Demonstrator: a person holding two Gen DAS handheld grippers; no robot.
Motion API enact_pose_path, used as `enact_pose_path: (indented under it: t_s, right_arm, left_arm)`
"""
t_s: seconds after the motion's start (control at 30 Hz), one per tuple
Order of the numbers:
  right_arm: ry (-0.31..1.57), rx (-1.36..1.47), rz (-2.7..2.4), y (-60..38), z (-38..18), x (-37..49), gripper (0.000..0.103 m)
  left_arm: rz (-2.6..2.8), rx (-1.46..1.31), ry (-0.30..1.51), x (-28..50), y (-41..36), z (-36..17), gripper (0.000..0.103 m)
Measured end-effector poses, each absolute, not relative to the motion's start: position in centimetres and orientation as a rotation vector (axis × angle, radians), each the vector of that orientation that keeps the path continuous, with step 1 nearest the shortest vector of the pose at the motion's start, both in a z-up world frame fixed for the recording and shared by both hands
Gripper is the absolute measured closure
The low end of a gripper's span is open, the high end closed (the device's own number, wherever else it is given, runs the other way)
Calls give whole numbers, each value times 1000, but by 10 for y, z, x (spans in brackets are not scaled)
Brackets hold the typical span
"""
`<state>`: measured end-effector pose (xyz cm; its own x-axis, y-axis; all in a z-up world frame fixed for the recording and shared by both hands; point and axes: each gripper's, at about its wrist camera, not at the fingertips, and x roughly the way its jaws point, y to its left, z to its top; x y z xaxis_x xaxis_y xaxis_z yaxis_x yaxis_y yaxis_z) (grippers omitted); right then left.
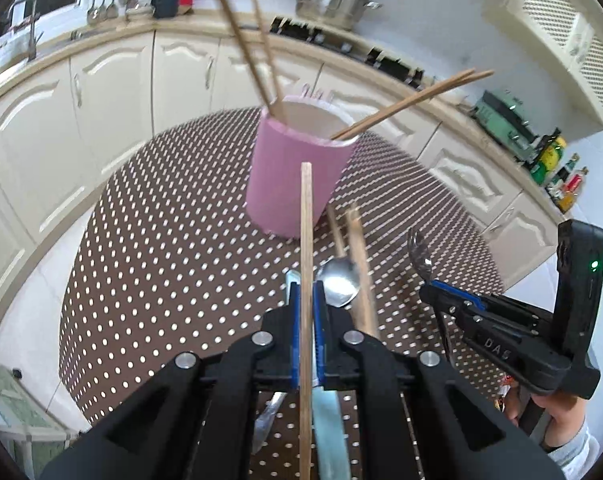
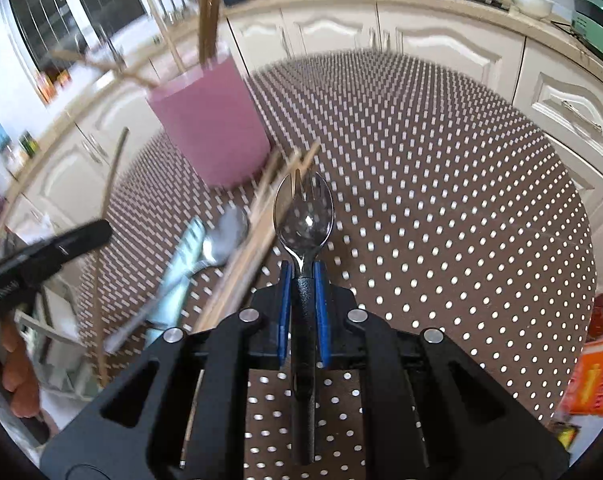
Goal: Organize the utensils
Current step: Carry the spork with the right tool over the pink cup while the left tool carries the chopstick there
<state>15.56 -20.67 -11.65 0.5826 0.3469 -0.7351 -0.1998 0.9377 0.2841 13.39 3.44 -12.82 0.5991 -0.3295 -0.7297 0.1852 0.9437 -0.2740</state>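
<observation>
A pink cup (image 1: 297,176) stands on the dotted brown tablecloth and holds several wooden chopsticks (image 1: 245,40); it also shows in the right wrist view (image 2: 213,120). My left gripper (image 1: 306,292) is shut on a single wooden chopstick (image 1: 306,216) that points up toward the cup. My right gripper (image 2: 303,276) is shut on a black-handled spork (image 2: 303,216), held above the table to the right of the cup; it also shows in the left wrist view (image 1: 433,284). A metal spoon (image 1: 339,282) and two loose chopsticks (image 1: 359,264) lie on the cloth.
The round table (image 2: 461,200) has a brown cloth with white dots. A pale blue utensil (image 2: 181,256) lies by the spoon. Cream kitchen cabinets (image 1: 113,80) curve behind the table. An orange packet (image 2: 597,376) sits at the table's right edge.
</observation>
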Motion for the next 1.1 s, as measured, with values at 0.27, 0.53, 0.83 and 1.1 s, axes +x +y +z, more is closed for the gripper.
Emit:
enact_pose_path:
  t_s: [0.27, 0.53, 0.83, 1.1]
  right_arm:
    - [605, 264, 431, -215, -63, 126, 91]
    - [413, 252, 511, -188, -29, 141, 91]
    - [292, 297, 549, -162, -21, 190, 91]
    - [180, 322, 535, -150, -21, 231, 91]
  left_arm:
    - [-379, -168, 695, 112, 27, -88, 97]
    - [-369, -126, 477, 111, 21, -39, 97]
    - [-290, -153, 320, 147, 17, -3, 97]
    - [-178, -175, 156, 180, 13, 9, 97]
